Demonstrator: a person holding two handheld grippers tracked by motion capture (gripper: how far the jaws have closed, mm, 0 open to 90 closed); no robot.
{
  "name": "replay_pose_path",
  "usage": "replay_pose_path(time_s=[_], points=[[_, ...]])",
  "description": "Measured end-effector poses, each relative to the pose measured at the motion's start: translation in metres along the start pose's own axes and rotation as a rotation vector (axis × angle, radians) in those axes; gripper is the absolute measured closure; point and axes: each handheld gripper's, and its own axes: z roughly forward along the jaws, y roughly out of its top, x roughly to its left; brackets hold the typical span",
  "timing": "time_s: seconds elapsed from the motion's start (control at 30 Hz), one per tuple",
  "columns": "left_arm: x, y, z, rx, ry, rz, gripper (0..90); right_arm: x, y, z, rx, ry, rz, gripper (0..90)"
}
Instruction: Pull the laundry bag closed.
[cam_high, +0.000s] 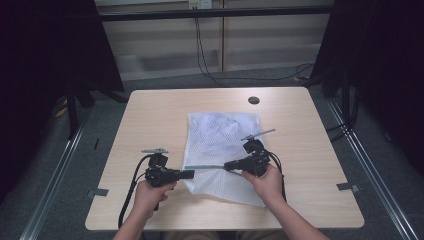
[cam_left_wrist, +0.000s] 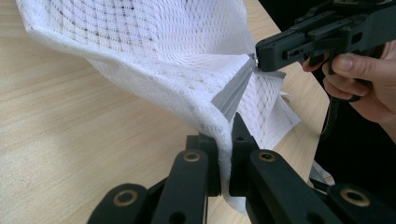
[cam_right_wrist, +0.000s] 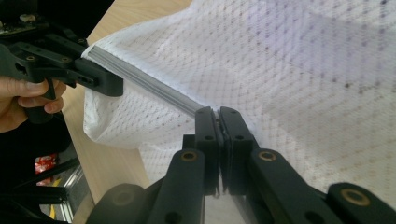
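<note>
High view overlooks the table (cam_high: 150, 115); gripper views share the mesh bag (cam_left_wrist: 154, 51) close-up.

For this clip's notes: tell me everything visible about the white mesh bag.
The white mesh bag is a thin net fabric pouch, roughly rectangular, with a grey zipper strip across it near the person's end. It lies on the light wooden table, mostly flat at the far end, its near part lifted and stretched. The left gripper and right gripper are each shut on the grey strip, pulling it taut between them. The fabric looks wrinkled and slightly see-through.
</note>
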Motion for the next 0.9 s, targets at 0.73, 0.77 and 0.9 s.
replay_pose_path(time_s=[0.73, 0.77, 0.9], points=[[-0.0007, -0.0007, 0.0029, 0.006, 0.003, -0.006, 88.3, -0.0026, -0.0014, -0.0029, 0.007, 0.003, 0.000, 87.0], [-0.0007, -0.0007, 0.0027, 0.002, 0.006, -0.009, 88.2, -0.0031, -0.0014, -0.0034, 0.009, -0.001, 0.001, 87.0], [-0.0008, -0.0006, 0.0029, 0.007, 0.000, -0.004, 88.2, -0.0056, -0.0021, -0.0053, 0.008, 0.003, 0.005, 87.0]])
